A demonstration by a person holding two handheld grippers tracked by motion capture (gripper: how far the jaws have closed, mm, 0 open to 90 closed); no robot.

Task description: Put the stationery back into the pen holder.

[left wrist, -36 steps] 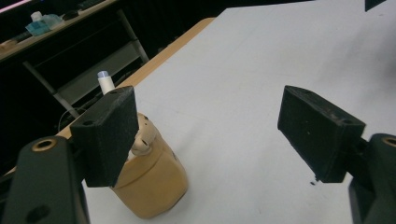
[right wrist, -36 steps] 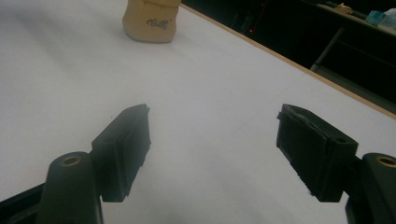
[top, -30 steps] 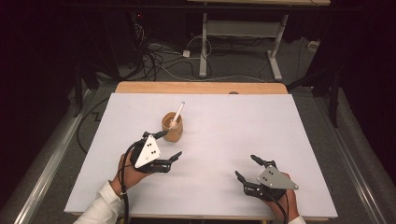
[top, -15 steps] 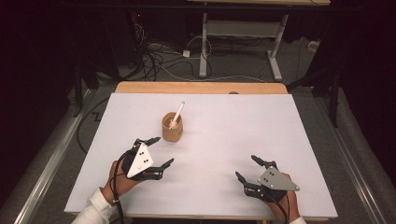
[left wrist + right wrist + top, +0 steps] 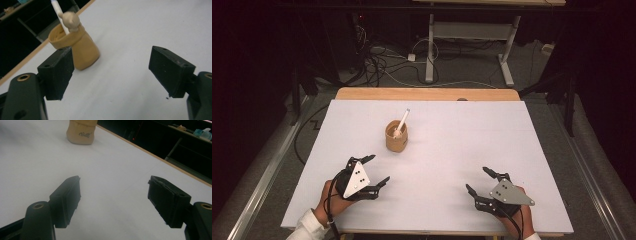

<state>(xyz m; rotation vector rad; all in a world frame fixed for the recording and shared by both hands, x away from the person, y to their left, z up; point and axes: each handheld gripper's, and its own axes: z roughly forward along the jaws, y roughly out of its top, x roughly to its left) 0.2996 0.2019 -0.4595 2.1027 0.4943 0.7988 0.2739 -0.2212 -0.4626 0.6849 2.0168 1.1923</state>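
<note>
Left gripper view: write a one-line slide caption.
Open left hand-held gripper faces a tan cup holding a white stick on a white table.

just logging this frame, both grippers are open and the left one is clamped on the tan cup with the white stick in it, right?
Not quite. The left gripper is not clamped on the tan cup: the high view shows it open and apart from the cup, nearer the person, and the left gripper view shows bare table between its jaws. The rest holds: the right gripper is open too, and the white stick stands in the cup.

Black grippers with blocky fingers [image 5: 59, 72], grey three-cornered top plates [image 5: 356, 176] (dark screw dots), black cables, white sleeve [image 5: 306, 227].
</note>
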